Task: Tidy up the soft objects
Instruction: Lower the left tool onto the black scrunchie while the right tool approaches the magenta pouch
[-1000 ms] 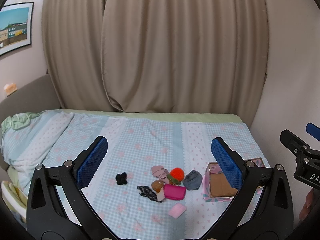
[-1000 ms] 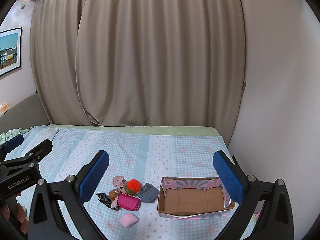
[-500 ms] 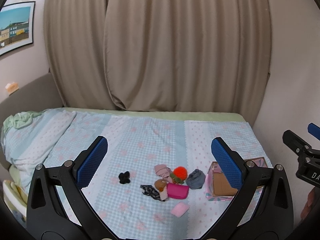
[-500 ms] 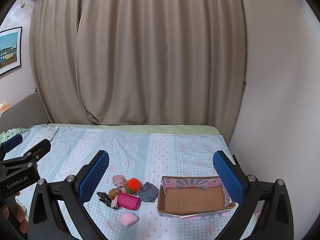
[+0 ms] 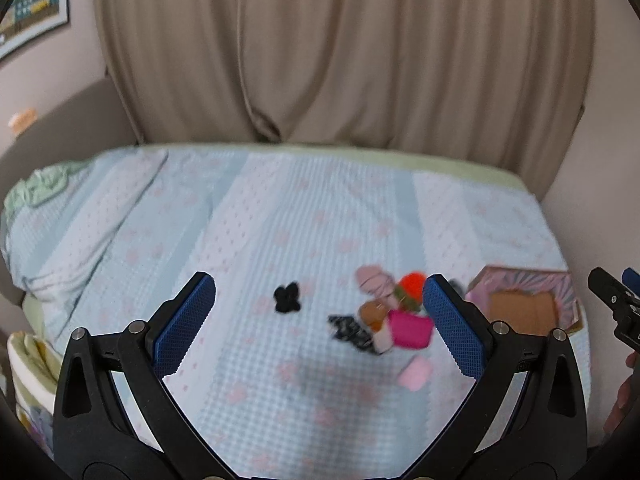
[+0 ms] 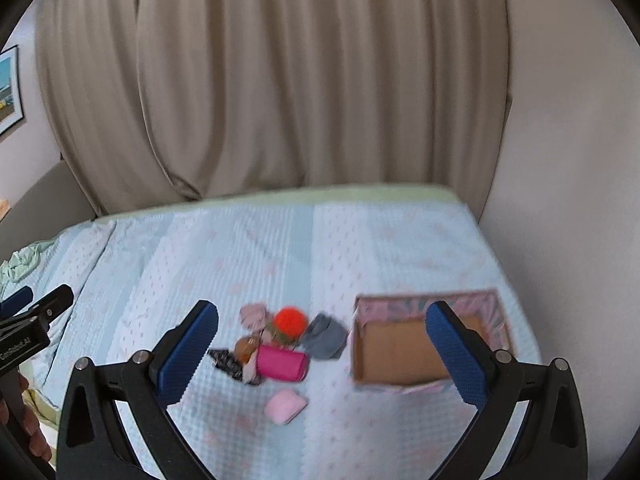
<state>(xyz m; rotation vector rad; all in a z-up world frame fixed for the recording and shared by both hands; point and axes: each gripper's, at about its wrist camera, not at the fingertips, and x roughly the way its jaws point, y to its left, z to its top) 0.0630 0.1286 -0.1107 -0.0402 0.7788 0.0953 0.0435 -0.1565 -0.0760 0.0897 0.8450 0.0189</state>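
- The task appears to be at its very start: the cardboard box on the bed is empty, only its brown bottom shows.
- All soft objects lie on the bed, outside the box. A small heap sits just left of the box: an orange pompom, a grey cloth, a magenta pouch, a pale pink item, a brown item and a dark patterned piece.
- A light pink pad lies alone, near the heap on the camera side.
- A black piece lies apart, well left of the heap.
- So nothing is sorted yet; about 8 items remain, as far as the blurred pictures allow to count.
- The left claw is spread wide, holds nothing and touches nothing; it hangs above the bed.
- The right claw is also spread wide and empty, above the bed, with the heap and the box in front of it.
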